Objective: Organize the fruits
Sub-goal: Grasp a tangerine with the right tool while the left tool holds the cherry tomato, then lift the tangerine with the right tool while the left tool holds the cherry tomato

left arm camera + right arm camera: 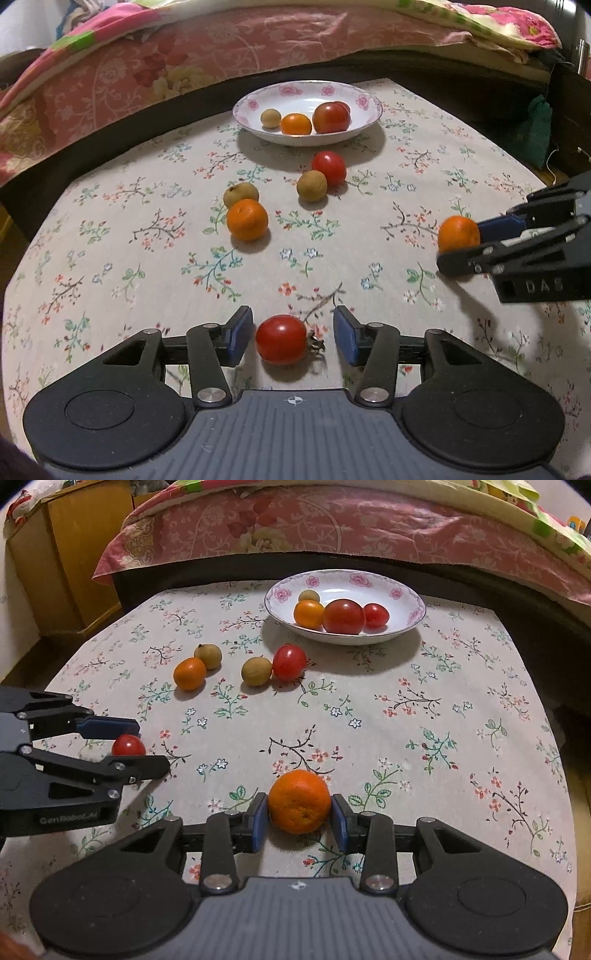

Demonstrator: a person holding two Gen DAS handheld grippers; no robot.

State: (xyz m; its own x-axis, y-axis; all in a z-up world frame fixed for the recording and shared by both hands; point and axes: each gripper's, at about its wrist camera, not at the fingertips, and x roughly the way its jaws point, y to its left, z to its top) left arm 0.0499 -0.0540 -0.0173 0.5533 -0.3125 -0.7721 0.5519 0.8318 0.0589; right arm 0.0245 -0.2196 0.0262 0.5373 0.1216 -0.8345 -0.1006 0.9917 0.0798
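A small red tomato (282, 339) lies on the floral tablecloth between the pads of my left gripper (291, 312), which is open with a gap on each side of it. My right gripper (299, 805) is shut on a mandarin orange (299, 801), both blue pads against its sides. From the left wrist view that orange (458, 234) sits in the right gripper (460, 245) at the right edge. The left gripper (151, 746) brackets the tomato (128, 746). A flowered plate (251, 105) (282, 594) at the back holds tomatoes, an orange and a longan.
Loose on the cloth before the plate lie a tomato (328, 168), two longans (312, 185) (241, 194) and an orange (247, 219). A bed with a pink cover (221, 48) runs behind the table. A wooden cabinet (66, 554) stands at the far left.
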